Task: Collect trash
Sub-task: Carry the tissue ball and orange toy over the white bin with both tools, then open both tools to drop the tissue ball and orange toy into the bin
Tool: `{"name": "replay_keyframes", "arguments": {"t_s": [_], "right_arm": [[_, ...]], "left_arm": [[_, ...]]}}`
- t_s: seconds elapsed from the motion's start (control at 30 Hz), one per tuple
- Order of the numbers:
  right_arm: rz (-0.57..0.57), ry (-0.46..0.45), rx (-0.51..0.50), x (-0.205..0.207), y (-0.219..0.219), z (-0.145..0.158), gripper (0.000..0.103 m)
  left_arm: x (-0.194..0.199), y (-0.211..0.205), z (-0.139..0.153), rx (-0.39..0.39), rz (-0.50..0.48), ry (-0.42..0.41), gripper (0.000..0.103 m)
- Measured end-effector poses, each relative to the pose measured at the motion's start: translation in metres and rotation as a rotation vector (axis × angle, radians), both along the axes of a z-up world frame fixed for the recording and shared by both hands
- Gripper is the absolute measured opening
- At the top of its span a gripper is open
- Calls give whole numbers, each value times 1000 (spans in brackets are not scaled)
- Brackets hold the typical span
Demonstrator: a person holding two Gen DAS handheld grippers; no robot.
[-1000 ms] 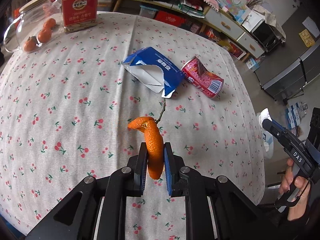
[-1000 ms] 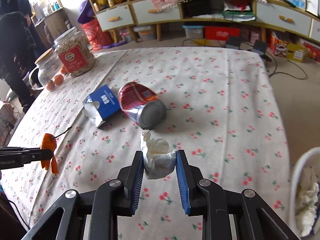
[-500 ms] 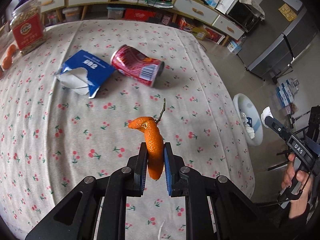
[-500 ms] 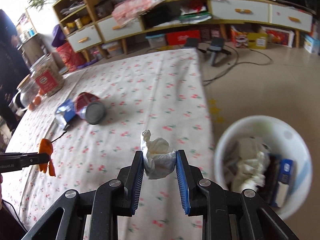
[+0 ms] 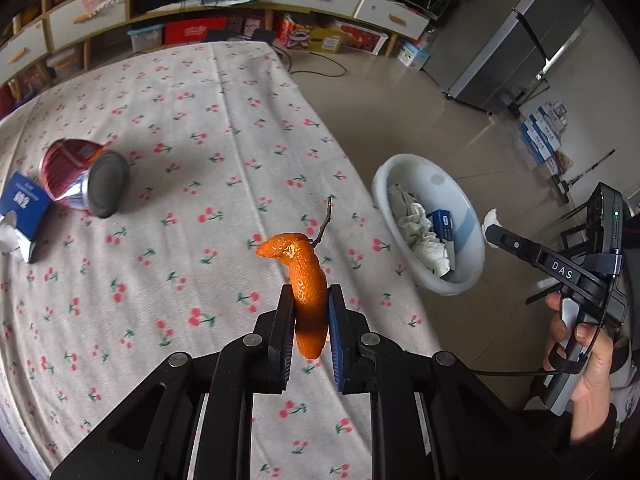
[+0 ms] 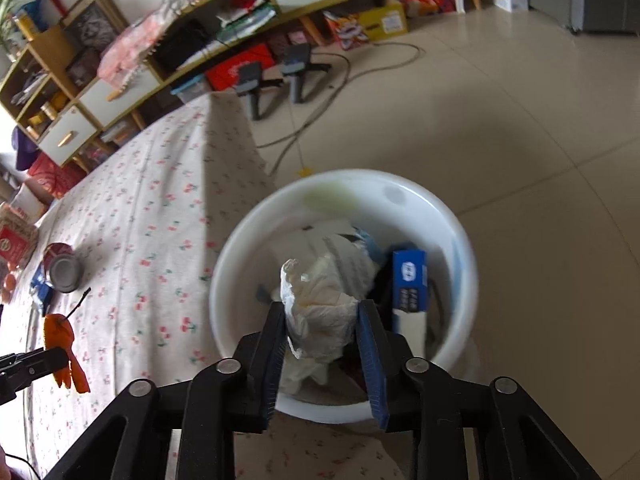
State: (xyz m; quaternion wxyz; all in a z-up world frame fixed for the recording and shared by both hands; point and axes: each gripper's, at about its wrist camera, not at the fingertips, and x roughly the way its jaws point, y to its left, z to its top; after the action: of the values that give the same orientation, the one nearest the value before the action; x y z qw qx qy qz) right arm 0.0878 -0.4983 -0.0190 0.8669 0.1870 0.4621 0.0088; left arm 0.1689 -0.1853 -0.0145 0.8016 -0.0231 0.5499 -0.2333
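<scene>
Right tongs (image 6: 322,316): clenched on a crumpled tissue (image 6: 318,304), low centre of the right wrist view, over the open mouth of the white bin (image 6: 464,248)
Left tongs (image 5: 308,320): clenched on an orange peel (image 5: 306,276), lower centre of the left wrist view, above the desk (image 5: 180,128) near its right edge; the bin sits on the floor, right of centre in that view
Peel axis: long axis runs roughly up the frame between the jaws, top end curling left, a thin stem (image 5: 324,220) pointing up and right
Tissue axis: stands upright in the jaws, peak toward the top of the frame
Left on the desk: a dented red can (image 5: 86,182) lying on its side, grey end facing the camera, and a blue carton (image 5: 22,208) touching it, both mid left
Risk, tissue: light and ragged, it may cling to a jaw pad when let go, or drift onto the rim
Risk, peel: held only at its lower part, so it could pivot or slip out over the desk; released short of the bin, it lands on the floor or the cloth
Step in hand: likely dropping the tissue, the peel next
</scene>
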Motion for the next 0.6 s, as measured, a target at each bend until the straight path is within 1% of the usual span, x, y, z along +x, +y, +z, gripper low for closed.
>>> {"name": "replay_keyframes", "arguments": {"t_s": [0.07, 0.13, 0.23, 0.37, 0.47, 0.6], "right_arm": [[-27, 21, 20, 0, -9, -4, 50], [-46, 23, 36, -3, -15, -3, 55], [-78, 21, 46, -8, -24, 2, 65], [-108, 45, -18, -17, -29, 8, 66], [-126, 49, 0, -24, -36, 9, 68], [-184, 68, 25, -35, -51, 6, 68]], "left_arm": [[3, -17, 0, -5, -24, 0, 16], [6, -32, 0, -7, -46, -4, 16], [9, -55, -1, -3, -78, -14, 16], [15, -86, -4, -6, -117, -17, 16], [19, -105, -7, -5, -138, -18, 16], [22, -122, -10, 3, -151, -35, 16]]}}
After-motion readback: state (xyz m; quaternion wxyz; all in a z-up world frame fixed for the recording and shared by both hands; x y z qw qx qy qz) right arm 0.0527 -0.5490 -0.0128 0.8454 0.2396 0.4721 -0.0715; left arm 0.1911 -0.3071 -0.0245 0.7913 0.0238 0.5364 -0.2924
